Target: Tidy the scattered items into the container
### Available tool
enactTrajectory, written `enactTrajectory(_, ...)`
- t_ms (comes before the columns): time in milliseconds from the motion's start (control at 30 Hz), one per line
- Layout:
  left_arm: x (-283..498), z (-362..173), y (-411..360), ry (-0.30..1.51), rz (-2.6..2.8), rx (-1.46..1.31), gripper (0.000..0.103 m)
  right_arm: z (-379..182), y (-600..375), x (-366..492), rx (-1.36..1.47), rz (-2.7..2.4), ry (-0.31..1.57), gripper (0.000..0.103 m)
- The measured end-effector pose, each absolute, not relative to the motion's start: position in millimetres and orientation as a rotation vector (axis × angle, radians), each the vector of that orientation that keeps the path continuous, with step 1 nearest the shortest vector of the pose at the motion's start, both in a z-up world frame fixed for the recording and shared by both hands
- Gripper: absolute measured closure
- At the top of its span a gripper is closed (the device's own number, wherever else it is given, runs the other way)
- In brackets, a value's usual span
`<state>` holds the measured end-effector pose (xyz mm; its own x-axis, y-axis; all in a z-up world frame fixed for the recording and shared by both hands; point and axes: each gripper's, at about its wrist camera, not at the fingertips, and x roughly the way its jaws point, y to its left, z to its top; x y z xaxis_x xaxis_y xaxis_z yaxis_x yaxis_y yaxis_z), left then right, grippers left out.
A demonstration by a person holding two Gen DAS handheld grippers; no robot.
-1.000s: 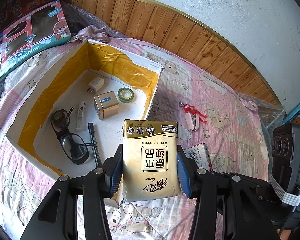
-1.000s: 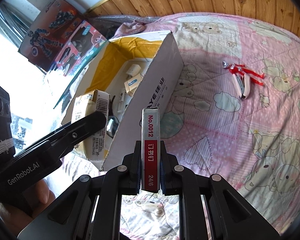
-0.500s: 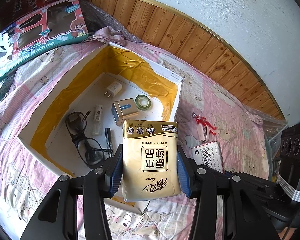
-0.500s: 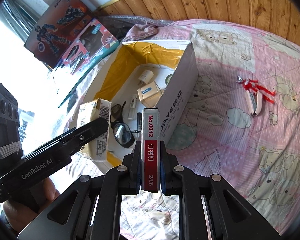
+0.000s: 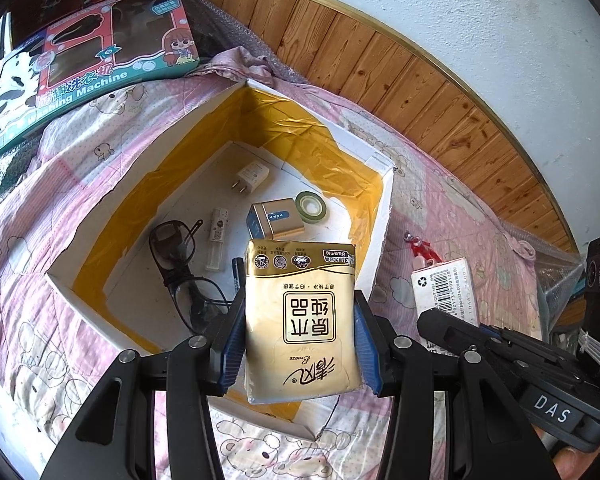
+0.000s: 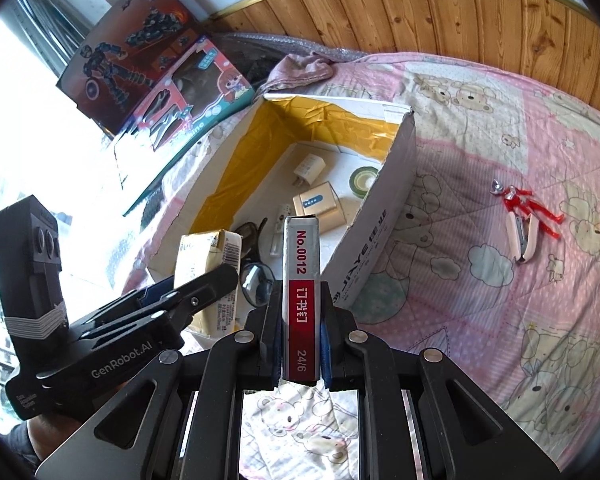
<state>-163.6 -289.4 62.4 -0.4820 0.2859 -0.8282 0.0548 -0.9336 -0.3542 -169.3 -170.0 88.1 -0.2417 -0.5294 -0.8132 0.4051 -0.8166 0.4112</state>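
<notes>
— Above the box (image 5: 384,216), near side, left tongs (image 5: 300,332) clench the tissue pack (image 5: 300,320); right tongs (image 6: 302,312) clench the staple box (image 6: 302,280).
— Lower each onto bare floor, clear of the glasses (image 5: 184,276); then release.

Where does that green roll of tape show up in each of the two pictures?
Left wrist view: green tape roll lies on the box floor, above centre, right of the small gold box.
Right wrist view: green tape roll sits above centre, against the box's right wall.
Shared landmark: white charger plug.
</notes>
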Motion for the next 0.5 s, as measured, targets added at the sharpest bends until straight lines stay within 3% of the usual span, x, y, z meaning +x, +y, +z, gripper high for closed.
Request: enactTrajectory(500, -165, 41, -296, -0.525, 2.522, -1.582, 0.054, 102, -198, -193, 1.392, -2.081, -0.072, 0.088)
